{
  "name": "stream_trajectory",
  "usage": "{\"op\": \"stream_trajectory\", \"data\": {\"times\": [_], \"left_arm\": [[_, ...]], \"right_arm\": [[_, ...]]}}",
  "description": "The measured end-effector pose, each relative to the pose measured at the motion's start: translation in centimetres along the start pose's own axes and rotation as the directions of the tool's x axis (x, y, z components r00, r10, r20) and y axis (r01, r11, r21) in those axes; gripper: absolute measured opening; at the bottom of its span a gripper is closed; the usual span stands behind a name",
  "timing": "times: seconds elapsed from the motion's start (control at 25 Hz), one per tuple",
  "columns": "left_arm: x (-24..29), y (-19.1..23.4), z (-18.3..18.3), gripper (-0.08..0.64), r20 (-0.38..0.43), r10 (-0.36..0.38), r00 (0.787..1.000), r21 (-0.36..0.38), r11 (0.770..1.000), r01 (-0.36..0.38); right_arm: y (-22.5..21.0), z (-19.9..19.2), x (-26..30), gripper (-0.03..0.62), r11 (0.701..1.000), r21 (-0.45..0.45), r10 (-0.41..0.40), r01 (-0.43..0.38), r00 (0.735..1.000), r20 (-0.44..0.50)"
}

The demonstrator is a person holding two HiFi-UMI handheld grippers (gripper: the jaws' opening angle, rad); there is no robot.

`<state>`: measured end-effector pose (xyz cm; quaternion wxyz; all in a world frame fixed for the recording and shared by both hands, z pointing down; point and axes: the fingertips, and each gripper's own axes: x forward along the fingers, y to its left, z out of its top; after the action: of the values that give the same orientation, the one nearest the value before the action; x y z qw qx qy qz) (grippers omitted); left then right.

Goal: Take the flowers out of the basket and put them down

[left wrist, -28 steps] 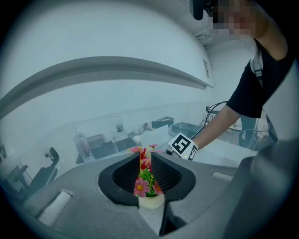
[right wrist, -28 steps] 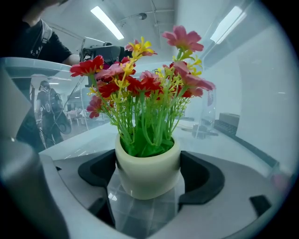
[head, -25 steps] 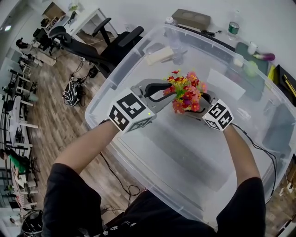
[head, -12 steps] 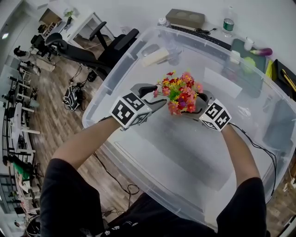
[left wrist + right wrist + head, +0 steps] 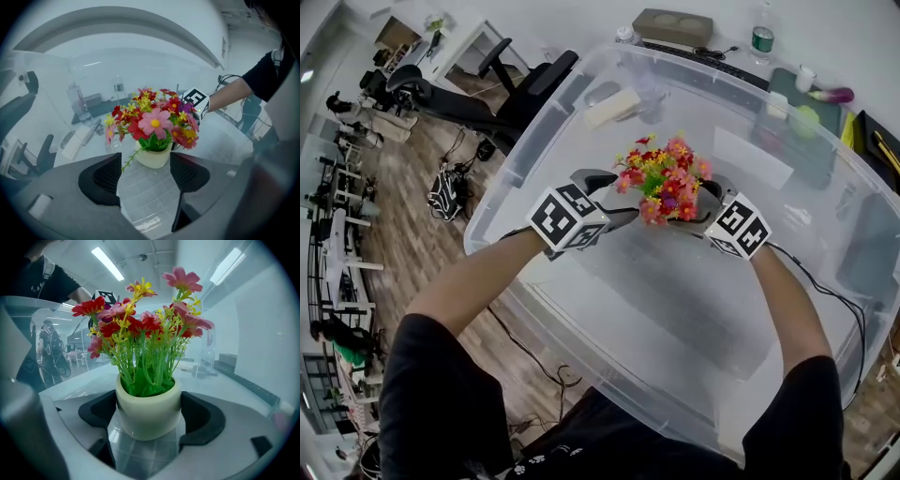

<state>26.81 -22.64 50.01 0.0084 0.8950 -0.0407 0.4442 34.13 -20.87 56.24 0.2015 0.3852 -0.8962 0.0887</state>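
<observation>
Flowers (image 5: 664, 178) in a cream pot (image 5: 148, 417) are pinched by the right hand-held gripper (image 5: 149, 401). The left hand-held gripper (image 5: 144, 169) has just been opening, jaws spread and empty, pot just beyond.

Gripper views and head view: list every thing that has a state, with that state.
flower pot, upright, clamped by the right gripper.
right gripper, jaws shut on the flower pot.
left gripper, open; jaws have just been opening, nothing between them, flower pot just ahead.
clear bin, lid off, both grippers inside.
</observation>
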Motion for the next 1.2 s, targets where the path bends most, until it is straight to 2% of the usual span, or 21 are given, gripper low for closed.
{"op": "stream_trajectory", "data": {"times": [0.16,0.4,0.76,1.2], "left_arm": [[1.5,-0.7,-1.1,0.313,-0.057,-0.032,0.998,0.069,0.997,0.036],[3.6,-0.4,-0.4,0.313,-0.029,-0.044,0.999,0.159,0.986,0.048],[5.5,-1.0,-1.3,0.313,-0.049,-0.089,0.995,0.201,0.975,0.098],[6.7,-1.6,-1.6,0.315,-0.052,-0.156,0.986,0.203,0.966,0.163]], "right_arm": [[0.0,-0.1,0.0,0.436,1.000,0.000,-0.002,0.002,1.000,-0.002],[0.1,-0.2,0.0,0.437,1.000,-0.002,-0.002,0.002,1.000,-0.013],[0.0,-0.1,0.1,0.436,1.000,-0.002,0.002,-0.002,1.000,-0.007],[0.0,0.0,0.0,0.436,1.000,-0.001,0.007,-0.007,1.000,-0.005]]}}
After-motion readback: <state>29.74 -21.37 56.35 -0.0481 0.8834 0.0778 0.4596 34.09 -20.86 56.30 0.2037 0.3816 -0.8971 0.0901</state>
